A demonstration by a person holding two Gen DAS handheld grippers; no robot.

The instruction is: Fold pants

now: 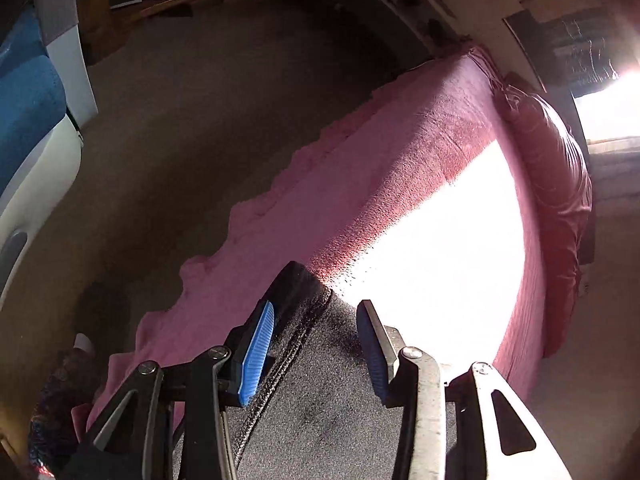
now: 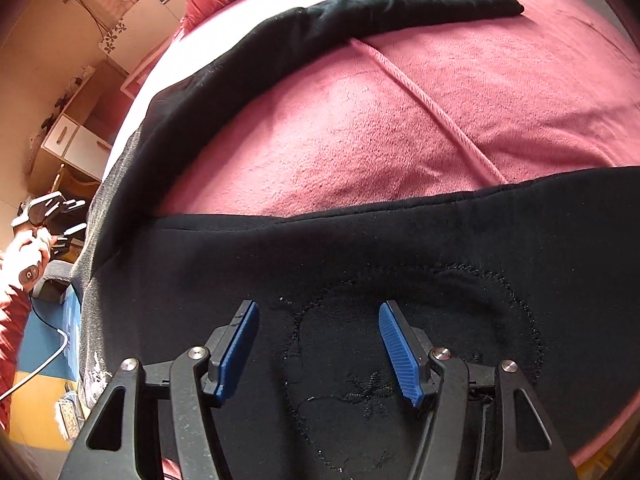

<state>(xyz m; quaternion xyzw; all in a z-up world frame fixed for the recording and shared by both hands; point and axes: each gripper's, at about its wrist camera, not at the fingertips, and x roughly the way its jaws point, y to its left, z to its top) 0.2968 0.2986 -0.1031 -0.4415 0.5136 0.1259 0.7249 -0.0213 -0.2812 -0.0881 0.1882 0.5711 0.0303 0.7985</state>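
Black pants [image 2: 400, 248] spread on pink bed [image 2: 360, 128], one leg toward far edge. Soft, limp, light fleece; grasp hem or waistband edge. Left gripper [image 1: 316, 344] and right gripper [image 2: 316, 344]: jaws wide apart, holding nothing.

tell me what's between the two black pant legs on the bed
Right wrist view: bare pink fleece blanket between the black pants' far leg and near leg, with one raised blanket crease across it.

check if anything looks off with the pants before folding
The black pants are not laid flat: one leg splays far from the other across the pink blanket. A ridge wrinkles the blanket between them.
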